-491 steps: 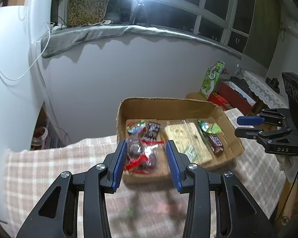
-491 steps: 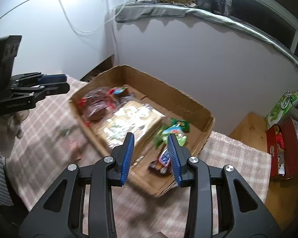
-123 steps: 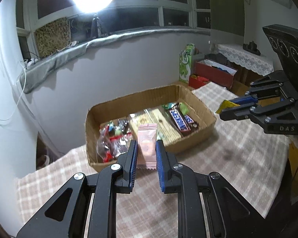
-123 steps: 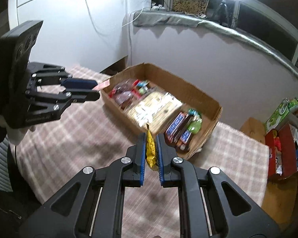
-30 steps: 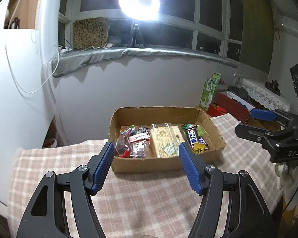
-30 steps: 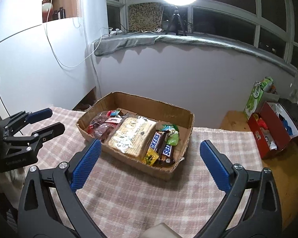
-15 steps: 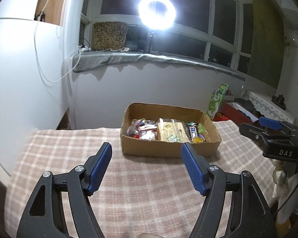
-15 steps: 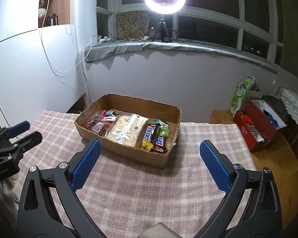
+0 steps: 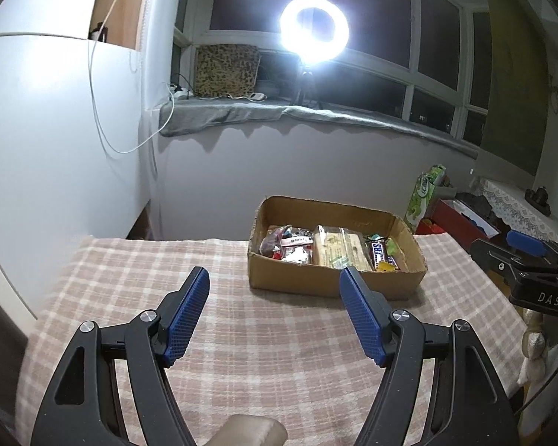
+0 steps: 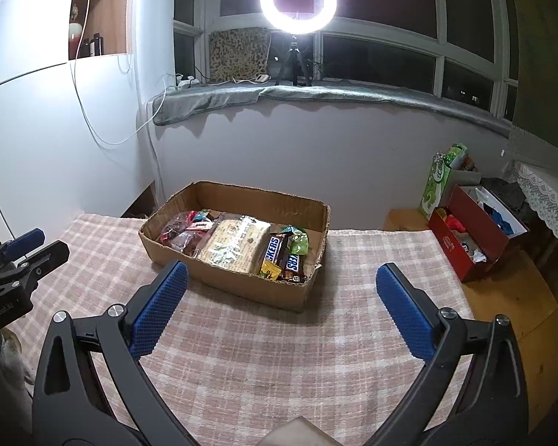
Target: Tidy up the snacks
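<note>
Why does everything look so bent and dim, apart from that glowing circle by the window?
In both wrist views a fisheye lens bows the window frames and darkens the corners. The ring light is blown out white, with more glare in the left view; night windows add no light. The cardboard box casts a soft shadow forward on the checked tablecloth. Snack labels stay readable in the right view.

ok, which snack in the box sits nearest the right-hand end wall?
The green packet, tucked beside the Snickers bars at the right end of the cardboard box; the red-wrapped sweets lie at the opposite end.

"DAS" on right claw [image 9: 528,260]; "SNICKERS" on bar [image 10: 273,253].
</note>
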`<move>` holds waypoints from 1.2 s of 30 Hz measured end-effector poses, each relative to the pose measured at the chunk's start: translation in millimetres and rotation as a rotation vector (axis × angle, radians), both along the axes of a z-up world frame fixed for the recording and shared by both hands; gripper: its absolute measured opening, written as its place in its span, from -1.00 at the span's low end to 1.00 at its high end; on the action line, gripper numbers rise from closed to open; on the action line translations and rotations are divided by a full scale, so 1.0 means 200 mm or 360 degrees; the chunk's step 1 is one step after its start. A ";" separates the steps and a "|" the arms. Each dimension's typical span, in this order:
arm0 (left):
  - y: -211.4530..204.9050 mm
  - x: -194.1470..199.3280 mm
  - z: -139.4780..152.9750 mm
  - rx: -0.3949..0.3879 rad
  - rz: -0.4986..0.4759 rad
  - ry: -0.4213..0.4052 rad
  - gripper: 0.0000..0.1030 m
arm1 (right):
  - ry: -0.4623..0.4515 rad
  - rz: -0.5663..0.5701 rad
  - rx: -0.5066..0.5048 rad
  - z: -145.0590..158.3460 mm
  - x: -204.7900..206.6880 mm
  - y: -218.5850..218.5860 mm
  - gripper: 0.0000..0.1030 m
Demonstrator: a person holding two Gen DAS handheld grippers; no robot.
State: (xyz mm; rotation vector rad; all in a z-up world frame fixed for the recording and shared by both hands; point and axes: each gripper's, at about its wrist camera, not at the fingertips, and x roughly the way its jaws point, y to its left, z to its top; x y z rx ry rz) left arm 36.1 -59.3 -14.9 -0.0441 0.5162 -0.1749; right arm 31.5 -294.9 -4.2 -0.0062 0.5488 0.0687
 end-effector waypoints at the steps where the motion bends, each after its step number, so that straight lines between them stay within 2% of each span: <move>1: 0.00 0.00 0.00 -0.0002 -0.0004 0.0004 0.41 | 0.0000 0.0000 -0.0002 0.00 0.00 0.00 1.00; 20: -0.01 0.01 -0.02 -0.0024 -0.0023 0.0062 0.41 | 0.0000 0.0003 -0.0005 0.00 -0.01 0.00 1.00; 36: -0.01 0.00 -0.03 -0.0024 -0.0011 0.0034 0.41 | 0.0007 0.0010 -0.0005 -0.01 -0.01 -0.02 1.00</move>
